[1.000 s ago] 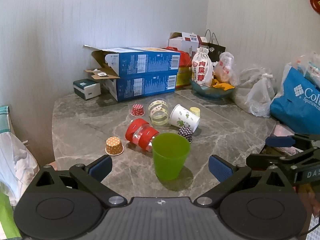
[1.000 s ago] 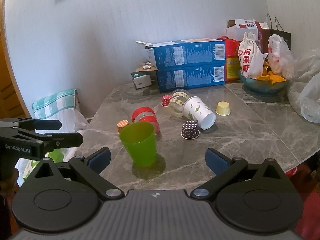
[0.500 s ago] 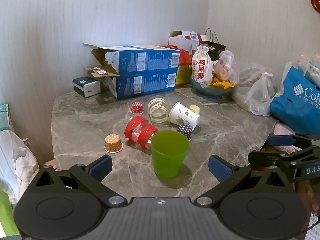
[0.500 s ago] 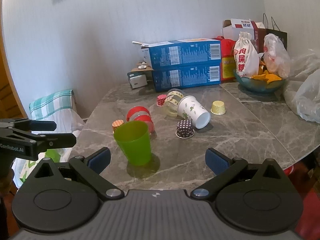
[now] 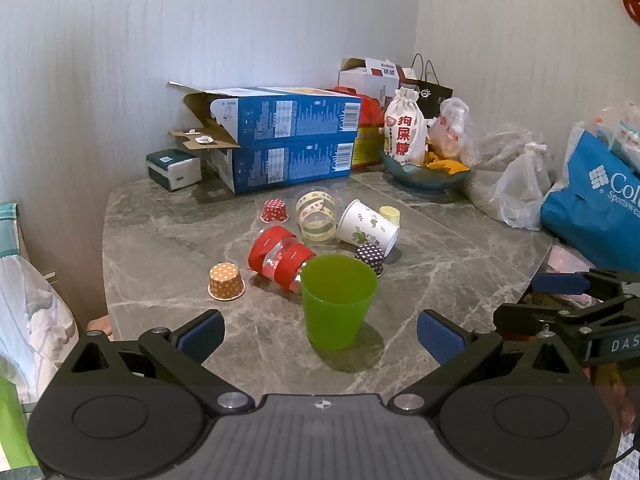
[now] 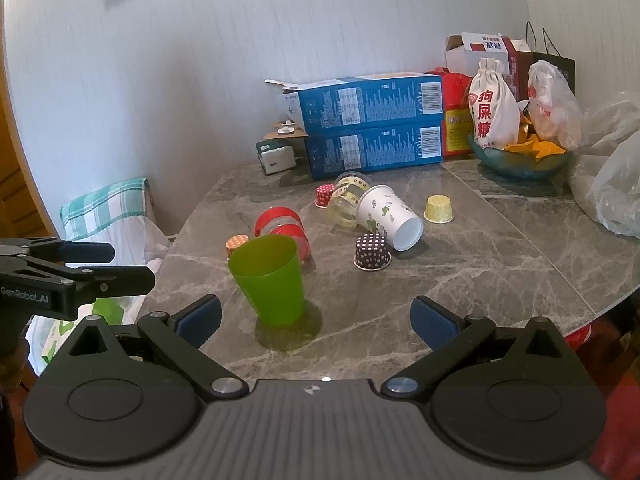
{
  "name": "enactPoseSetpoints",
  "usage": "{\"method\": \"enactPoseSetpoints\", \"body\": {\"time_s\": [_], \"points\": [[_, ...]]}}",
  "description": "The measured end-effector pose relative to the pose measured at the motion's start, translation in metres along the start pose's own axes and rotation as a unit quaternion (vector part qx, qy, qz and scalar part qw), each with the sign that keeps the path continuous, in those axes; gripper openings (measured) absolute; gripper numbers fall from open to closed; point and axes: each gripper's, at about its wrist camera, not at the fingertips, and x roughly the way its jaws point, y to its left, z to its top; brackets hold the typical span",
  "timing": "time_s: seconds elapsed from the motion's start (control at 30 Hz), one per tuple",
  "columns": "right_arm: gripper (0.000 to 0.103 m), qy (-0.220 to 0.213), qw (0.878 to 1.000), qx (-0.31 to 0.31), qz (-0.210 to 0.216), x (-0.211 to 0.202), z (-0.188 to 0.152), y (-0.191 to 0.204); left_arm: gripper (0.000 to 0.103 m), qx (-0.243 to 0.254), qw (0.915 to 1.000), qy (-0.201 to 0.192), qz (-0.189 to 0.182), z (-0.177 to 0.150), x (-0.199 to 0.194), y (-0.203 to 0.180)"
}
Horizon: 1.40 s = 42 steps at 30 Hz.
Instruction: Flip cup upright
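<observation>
Over that last second we'd backed off a bit; the green cup (image 5: 338, 302) stood upright on the counter (image 5: 460, 264) at 12 o'clock. Left tongs (image 5: 320, 330) and right tongs (image 6: 316, 316) were both apart, empty. Flip looked done.

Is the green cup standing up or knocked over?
Standing up. The green cup sits on its narrow base on the table, open mouth facing up.

The blue bag (image 5: 596, 204) is cut off at the right edge of the left wrist view. The orange dotted cup (image 6: 237, 243) is partly hidden behind the green cup (image 6: 269, 280).
</observation>
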Motion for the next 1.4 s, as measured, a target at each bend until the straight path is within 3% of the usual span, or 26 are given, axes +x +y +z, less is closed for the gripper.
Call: {"method": "enactPoseSetpoints", "body": {"time_s": [1.4], "points": [[0.102, 0.008, 1.0, 0.0, -0.002, 0.0068, -0.0032, 0.0048, 0.103, -0.009, 0.9999, 0.008, -0.004, -0.0022, 0.0081, 0.0013]]}}
